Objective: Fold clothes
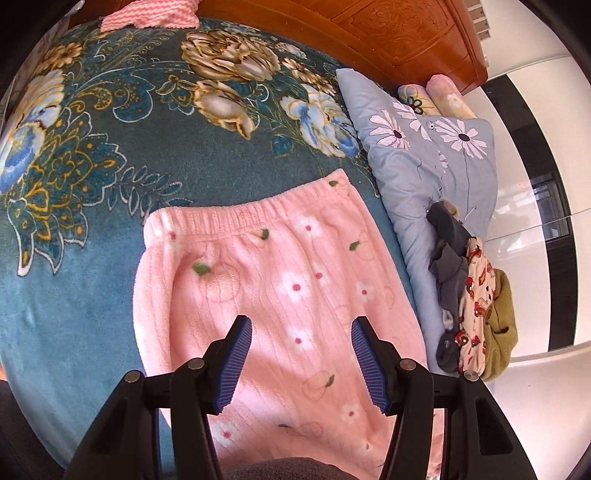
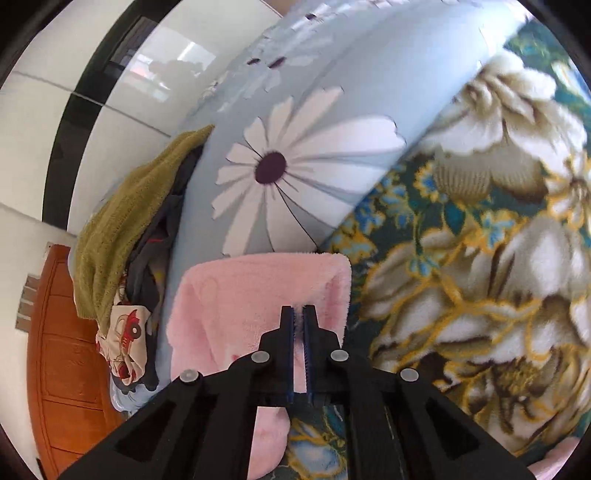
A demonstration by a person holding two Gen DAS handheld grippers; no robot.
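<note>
The lower part of the pink fleece trousers (image 1: 280, 295) runs out of the left wrist view behind the gripper's black frame, so the legs can't be followed to their ends. They lie flat on the teal floral blanket (image 1: 92, 206), filling the centre and lower middle of that frame, the elastic waistband toward the top. The left gripper (image 1: 301, 363) hangs over them with its blue ribbed pads wide apart and nothing between them; whether the tips touch the cloth is hard to say.

In the right wrist view the right gripper (image 2: 298, 345) has its pads drawn almost together on a fold of the same pink fleece (image 2: 258, 295), which stands up in the lower centre. The blanket there is blurred on the right of the frame.

A grey-blue daisy pillow (image 1: 424, 166) lies just beside the trousers at right. Against its far edge sits a heap of other clothes (image 1: 469, 295), dark grey, printed and olive knit, overlapping so that no single garment can be made out. A carved wooden headboard (image 1: 388, 33) crosses the top.
</note>
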